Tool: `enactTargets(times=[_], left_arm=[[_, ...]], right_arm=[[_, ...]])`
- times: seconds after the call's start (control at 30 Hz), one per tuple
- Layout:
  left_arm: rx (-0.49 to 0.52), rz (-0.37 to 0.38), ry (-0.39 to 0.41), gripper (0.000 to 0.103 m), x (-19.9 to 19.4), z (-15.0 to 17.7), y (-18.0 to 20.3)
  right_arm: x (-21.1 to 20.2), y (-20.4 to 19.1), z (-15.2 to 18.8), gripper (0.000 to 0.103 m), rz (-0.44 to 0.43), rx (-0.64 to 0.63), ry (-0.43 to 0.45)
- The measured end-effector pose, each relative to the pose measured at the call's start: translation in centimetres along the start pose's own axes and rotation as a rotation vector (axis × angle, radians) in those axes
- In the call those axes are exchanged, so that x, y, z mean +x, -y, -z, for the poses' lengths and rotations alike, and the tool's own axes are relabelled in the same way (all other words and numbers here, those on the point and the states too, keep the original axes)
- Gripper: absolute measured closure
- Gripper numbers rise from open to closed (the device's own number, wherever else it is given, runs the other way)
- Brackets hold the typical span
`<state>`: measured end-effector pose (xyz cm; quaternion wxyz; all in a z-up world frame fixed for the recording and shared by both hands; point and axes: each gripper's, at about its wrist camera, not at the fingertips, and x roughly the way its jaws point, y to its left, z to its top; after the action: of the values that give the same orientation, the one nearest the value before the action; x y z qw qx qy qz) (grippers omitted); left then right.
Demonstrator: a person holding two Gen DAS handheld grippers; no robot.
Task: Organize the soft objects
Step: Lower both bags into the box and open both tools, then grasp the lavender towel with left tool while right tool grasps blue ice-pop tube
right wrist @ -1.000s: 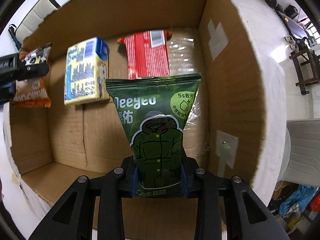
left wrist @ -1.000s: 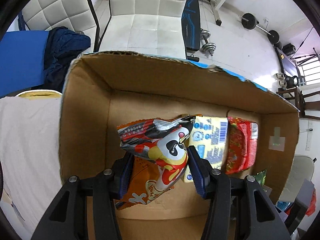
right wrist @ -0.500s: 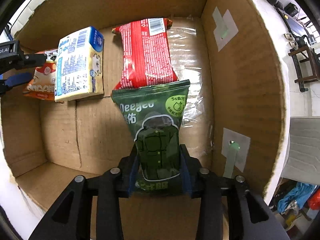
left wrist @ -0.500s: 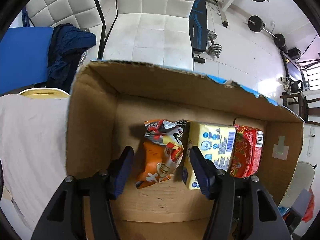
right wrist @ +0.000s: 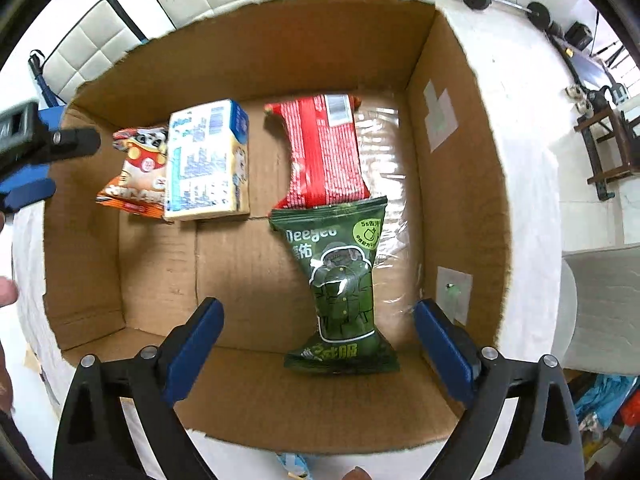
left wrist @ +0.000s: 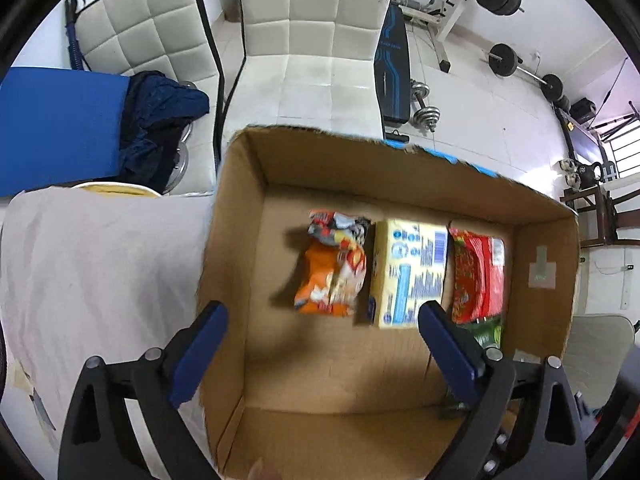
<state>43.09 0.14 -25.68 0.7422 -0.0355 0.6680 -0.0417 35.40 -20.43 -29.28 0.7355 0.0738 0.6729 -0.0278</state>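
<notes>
Both hand-held grippers (left wrist: 322,326) (right wrist: 318,322) wide apart, empty

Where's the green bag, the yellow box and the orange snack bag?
green bag (right wrist: 340,280), right wrist view, on the printed coat picture.
yellow box (left wrist: 408,272), left wrist view, middle of its top face.
orange snack bag (left wrist: 332,276), left wrist view, middle of the crinkled front.

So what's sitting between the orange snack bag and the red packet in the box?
The yellow carton, touching the orange snack bag; a bare strip separates it from the red packet, per right wrist view.
</notes>
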Motion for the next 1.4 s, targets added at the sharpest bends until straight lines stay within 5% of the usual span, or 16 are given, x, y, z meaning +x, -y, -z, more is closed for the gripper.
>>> enactTargets(times=[0.57,1.13,1.4], left_arm=[[0.054,-0.01,0.227,0.005,-10.8,11.8,1.7],[0.042,-0.034,0.357,0.005,-16.6,17.7,2.3],[0.038,-0.135,0.278,0.005,-11.2,21.7,1.3]], right_arm=[[-10.2,0.6,5.4,0.005,0.026,-0.049,0.211],[-18.3,1.2,11.8,0.005,-0.028,-0.062,0.332],[-11.5,1.8,15.3,0.005,-0.064,-0.046,0.162]])
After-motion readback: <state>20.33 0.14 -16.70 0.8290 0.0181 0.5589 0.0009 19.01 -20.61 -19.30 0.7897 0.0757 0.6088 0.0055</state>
